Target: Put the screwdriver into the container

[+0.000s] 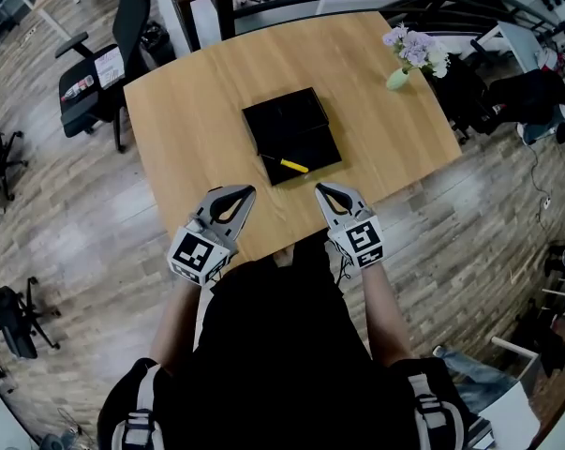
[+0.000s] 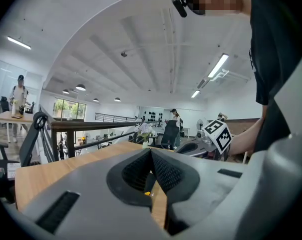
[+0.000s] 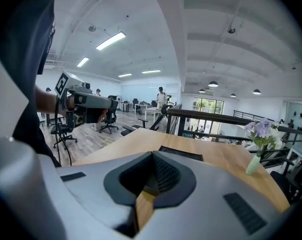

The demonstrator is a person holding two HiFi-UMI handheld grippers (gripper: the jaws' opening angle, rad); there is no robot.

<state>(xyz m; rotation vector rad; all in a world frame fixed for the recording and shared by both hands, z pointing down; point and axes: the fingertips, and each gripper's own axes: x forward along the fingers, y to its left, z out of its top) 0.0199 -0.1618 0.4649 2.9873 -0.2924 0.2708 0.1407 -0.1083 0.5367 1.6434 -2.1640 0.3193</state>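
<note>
A flat black container [image 1: 291, 134] sits mid-table. The screwdriver [image 1: 289, 165], with its yellow handle and thin shaft, lies across the container's near part. My left gripper [image 1: 251, 191] and right gripper [image 1: 319, 187] hover side by side over the table's front edge, just short of the container, both shut and holding nothing. In the left gripper view the shut jaws [image 2: 152, 151] meet in a point, and a speck of the yellow screwdriver [image 2: 147, 193] shows below them. Beyond the shut jaws [image 3: 153, 155] in the right gripper view lies the container [image 3: 181, 153].
A small vase of purple flowers [image 1: 408, 54] stands at the wooden table's [image 1: 188, 111] far right corner. A black office chair [image 1: 99, 64] is off the table's left side. A dark railing [image 3: 216, 116] runs behind the table. People stand far off in the room.
</note>
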